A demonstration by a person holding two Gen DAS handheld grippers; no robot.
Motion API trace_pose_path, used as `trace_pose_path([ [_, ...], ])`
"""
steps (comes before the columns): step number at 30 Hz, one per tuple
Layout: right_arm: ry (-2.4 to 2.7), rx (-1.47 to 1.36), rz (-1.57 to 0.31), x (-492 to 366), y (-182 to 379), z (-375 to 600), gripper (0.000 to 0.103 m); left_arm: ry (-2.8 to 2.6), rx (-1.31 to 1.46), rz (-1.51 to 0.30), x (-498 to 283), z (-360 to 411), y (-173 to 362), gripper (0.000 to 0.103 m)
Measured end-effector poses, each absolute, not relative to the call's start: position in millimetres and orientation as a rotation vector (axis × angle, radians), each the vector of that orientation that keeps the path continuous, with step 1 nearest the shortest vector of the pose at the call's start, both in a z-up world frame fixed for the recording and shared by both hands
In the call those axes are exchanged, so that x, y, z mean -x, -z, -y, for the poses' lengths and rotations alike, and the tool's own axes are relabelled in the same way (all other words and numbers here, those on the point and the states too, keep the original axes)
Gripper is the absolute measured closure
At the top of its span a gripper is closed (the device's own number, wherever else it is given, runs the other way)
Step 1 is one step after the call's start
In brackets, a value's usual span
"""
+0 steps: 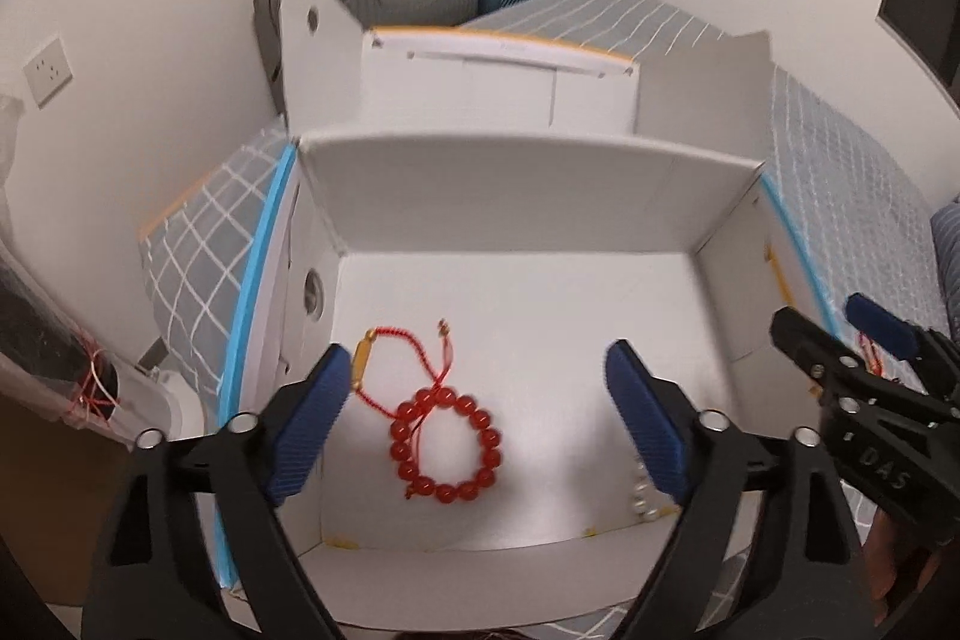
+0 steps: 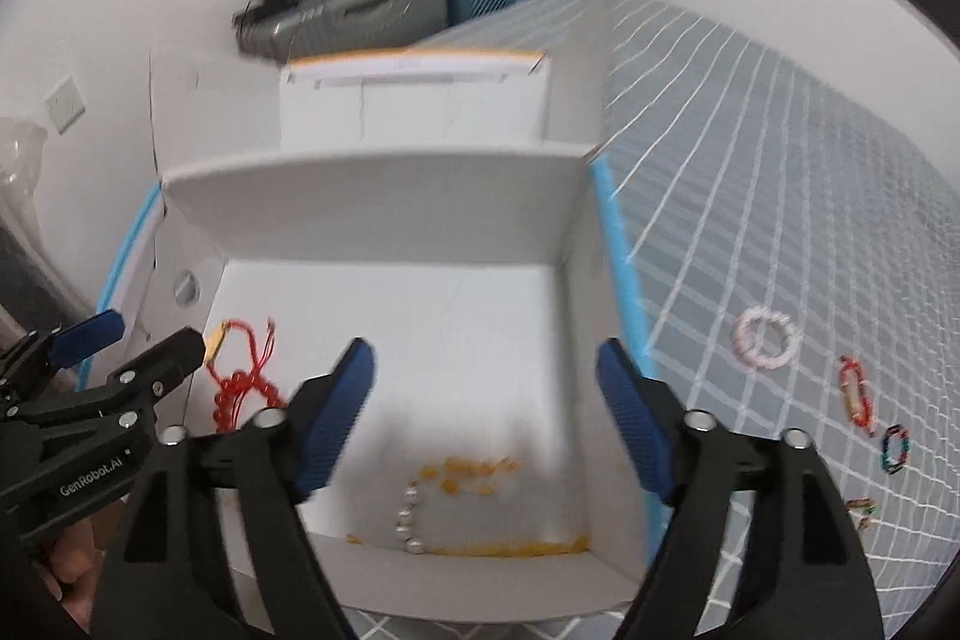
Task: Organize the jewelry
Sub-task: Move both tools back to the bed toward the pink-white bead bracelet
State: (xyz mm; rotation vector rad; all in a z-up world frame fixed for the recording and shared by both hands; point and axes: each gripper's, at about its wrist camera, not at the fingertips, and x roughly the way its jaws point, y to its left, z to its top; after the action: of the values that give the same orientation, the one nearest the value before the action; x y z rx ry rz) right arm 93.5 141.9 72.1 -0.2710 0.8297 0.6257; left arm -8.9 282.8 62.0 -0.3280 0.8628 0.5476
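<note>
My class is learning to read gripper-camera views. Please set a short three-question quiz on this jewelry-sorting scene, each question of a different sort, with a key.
1. True or false: the red bead bracelet lies inside the white box.
2. Multiple choice: where is the pink-and-white ring bracelet? A) in the box B) on the checked cover outside the box C) between gripper fingers
3. Fill in: the left gripper and right gripper both stand ____, holding nothing.

Key: 1 true; 2 B; 3 open.
</note>
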Motion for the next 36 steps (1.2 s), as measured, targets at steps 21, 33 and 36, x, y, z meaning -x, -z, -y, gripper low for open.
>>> trace_pose_path([
  [21, -0.287, 0.134, -0.744, -159.1, -108.7, 53.8, 0.009, -0.284, 0.189, -0.801, -105.9, -150.2, -90.2, 0.006],
  [33, -0.109, 0.057, -0.823, -204.3, -75.3, 166.9, 0.009, -0.107, 0.121, -0.864, -183.3, -48.8, -62.8, 0.006],
  [36, -0.077, 0.039, -0.850, -213.8, -62.2, 188.7, 0.009, -0.078, 0.101, -0.892, -203.5, -26.8, -47.9, 0.006],
])
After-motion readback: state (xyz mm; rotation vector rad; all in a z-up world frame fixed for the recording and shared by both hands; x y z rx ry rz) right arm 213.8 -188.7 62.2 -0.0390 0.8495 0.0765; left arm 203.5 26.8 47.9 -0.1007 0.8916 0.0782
